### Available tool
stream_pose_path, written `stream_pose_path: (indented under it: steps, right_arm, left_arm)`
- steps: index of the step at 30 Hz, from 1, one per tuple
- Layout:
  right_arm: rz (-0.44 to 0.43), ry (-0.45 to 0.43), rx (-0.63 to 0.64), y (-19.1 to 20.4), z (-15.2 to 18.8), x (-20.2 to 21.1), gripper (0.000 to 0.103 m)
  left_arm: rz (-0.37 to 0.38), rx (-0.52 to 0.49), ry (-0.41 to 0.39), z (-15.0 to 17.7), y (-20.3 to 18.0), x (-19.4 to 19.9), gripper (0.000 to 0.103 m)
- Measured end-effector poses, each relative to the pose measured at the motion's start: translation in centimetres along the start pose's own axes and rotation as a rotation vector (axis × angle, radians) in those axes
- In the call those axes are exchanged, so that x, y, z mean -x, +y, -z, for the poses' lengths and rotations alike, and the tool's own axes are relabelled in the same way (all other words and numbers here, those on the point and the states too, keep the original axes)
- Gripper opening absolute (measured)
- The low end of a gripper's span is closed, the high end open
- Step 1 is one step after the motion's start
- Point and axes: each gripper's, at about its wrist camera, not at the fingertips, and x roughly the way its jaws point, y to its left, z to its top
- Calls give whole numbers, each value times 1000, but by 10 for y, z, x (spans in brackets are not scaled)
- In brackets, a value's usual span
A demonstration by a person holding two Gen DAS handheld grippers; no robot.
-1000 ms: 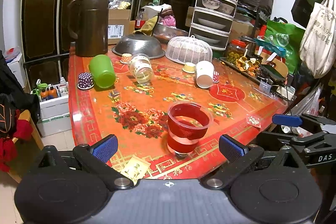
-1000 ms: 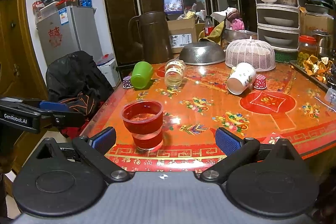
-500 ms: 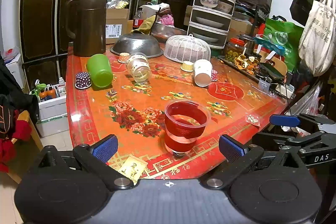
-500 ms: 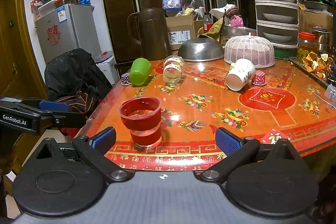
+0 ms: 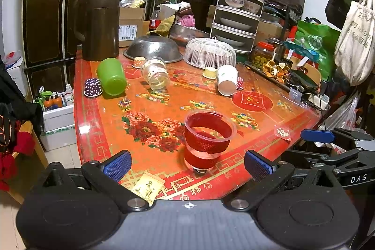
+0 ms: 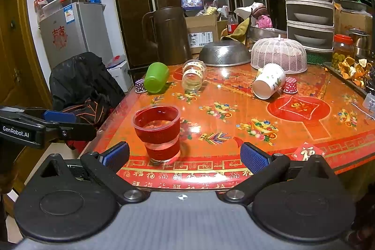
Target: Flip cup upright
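Observation:
A clear cup with red bands [image 5: 207,139] stands upright near the front edge of the red patterned table [image 5: 164,109]; it also shows in the right wrist view [image 6: 160,132]. A green cup [image 5: 111,80], a clear glass [image 5: 157,75] and a white paper cup [image 5: 226,83] lie on their sides farther back. My left gripper [image 5: 187,165] is open and empty, just short of the red cup. My right gripper [image 6: 185,156] is open and empty, with the red cup ahead and left of its centre. Each gripper shows at the edge of the other's view.
A dark brown jug [image 5: 99,27], an upturned metal colander [image 5: 152,48] and a white mesh food cover [image 5: 209,53] stand at the back. Small paper cupcake cups [image 5: 93,87] sit among the cups. A yellow card [image 5: 146,186] lies at the front edge. A tiered rack [image 5: 241,8] stands behind.
Both grippers have drawn back slightly from the table; the red cup stays upright in place. The jaws stay open.

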Motion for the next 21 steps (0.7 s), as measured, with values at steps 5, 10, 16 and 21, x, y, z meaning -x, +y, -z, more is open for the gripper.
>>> stream_pose_path:
  steps: [5, 10, 16, 21]
  right_arm:
    - [-1, 0, 1, 0, 0, 0, 102]
    - [-2, 1, -1, 0, 0, 0, 102]
    - [-3, 2, 0, 0, 0, 0, 102]
    - [-4, 2, -1, 0, 1, -1, 102]
  left_arm:
    - [1, 4, -2, 0, 0, -1, 103]
    - [2, 5, -2, 0, 0, -1, 103]
    - [5, 4, -2, 1, 0, -1, 103]
    - [22, -8, -35, 2, -3, 3, 103]
